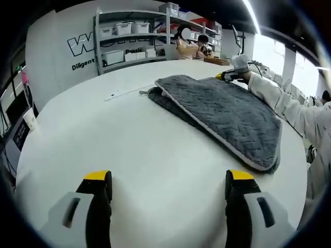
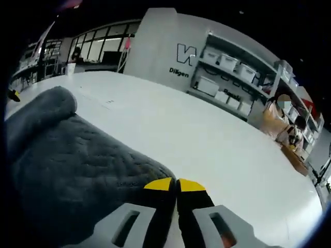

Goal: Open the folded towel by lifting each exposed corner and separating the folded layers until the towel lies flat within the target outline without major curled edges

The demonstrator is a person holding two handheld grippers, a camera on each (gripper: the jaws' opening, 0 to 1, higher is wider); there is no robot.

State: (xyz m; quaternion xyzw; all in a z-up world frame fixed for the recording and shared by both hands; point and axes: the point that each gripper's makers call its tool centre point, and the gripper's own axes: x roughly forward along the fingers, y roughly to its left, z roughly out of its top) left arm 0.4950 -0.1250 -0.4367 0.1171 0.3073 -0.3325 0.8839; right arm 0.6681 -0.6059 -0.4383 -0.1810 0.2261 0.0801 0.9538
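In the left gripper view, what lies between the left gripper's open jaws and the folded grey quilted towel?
Only bare white table: nothing sits between the left gripper and the grey quilted towel in the left gripper view.

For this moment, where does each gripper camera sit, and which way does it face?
Left gripper view: low over the white round table, facing the folded grey quilted towel; own left gripper open, a white sleeve and the right gripper at the towel's far corner.
Right gripper view: at the towel's edge, facing shelving; own right gripper shut on the towel.
Shared: towel, table, shelves.
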